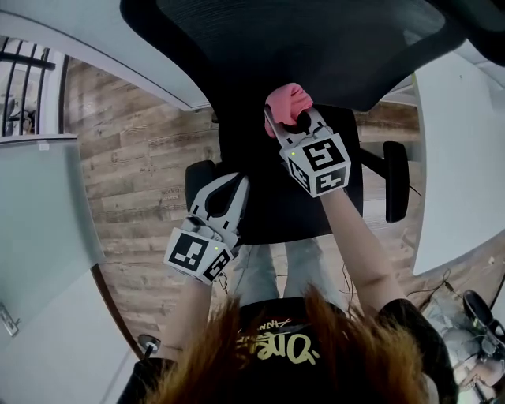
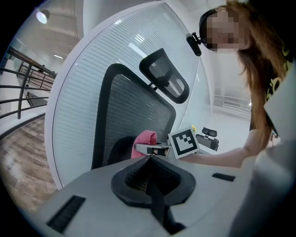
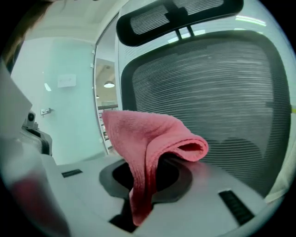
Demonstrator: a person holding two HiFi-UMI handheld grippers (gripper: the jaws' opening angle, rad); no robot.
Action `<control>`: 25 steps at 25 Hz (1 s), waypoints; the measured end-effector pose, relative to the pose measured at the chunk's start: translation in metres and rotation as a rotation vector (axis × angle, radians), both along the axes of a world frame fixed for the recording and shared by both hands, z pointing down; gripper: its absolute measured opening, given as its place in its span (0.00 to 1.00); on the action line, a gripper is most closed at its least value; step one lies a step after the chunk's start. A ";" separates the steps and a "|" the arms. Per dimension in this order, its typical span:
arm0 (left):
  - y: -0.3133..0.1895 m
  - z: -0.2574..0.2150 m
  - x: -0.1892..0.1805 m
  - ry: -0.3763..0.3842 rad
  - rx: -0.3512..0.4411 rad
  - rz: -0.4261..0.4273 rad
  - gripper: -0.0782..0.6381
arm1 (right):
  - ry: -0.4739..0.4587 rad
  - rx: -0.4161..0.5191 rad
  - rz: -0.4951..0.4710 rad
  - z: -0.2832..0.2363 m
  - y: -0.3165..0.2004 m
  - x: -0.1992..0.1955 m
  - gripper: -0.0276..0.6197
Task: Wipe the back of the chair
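- The right gripper (image 1: 289, 120) sits at upper centre of the head view, its jaws pinching a pink cloth (image 1: 288, 99).
- In the right gripper view the cloth (image 3: 152, 139) rises from the closed jaws at lower centre. It is folded double, and the fold droops over to the right, towards the mesh.
- The cloth's long axis there runs from bottom centre up to the middle of the frame.
- The chair back (image 3: 222, 92) fills the right half of that view. It is black ribbed mesh in a dark frame and stands upright, taller than wide, with the headrest (image 3: 175, 14) across the top edge.
- In the left gripper view the chair back (image 2: 134, 111) stands centre-left, leaning slightly to the right, with the cloth (image 2: 144, 141) low against it (real contact cannot be made out).
- The left gripper (image 1: 237, 185) is at lower left of centre in the head view, pointing up the frame towards the chair seat (image 1: 276, 213).
- Its own view shows the left gripper's jaws pressed together with nothing between them.
- A wooden floor (image 1: 134, 158) fills the left of the head view, and a white desk (image 1: 458, 158) the right edge.
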State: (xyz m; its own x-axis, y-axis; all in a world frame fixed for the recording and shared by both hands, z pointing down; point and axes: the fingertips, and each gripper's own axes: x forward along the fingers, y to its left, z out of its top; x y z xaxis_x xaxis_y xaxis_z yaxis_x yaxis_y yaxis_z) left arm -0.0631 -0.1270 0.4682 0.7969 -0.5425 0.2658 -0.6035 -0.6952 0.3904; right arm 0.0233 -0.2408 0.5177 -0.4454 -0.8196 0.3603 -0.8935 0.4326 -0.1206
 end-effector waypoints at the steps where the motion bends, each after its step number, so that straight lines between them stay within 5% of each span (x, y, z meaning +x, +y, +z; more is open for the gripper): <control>1: -0.001 -0.001 0.004 0.000 0.005 0.006 0.10 | 0.010 -0.001 0.032 0.001 0.004 0.016 0.14; 14: 0.005 0.004 0.041 -0.008 0.015 0.011 0.10 | 0.104 -0.074 0.570 0.054 0.048 0.227 0.14; 25: 0.007 0.006 0.042 -0.013 0.000 -0.040 0.10 | 0.165 -0.151 0.703 0.101 0.046 0.277 0.14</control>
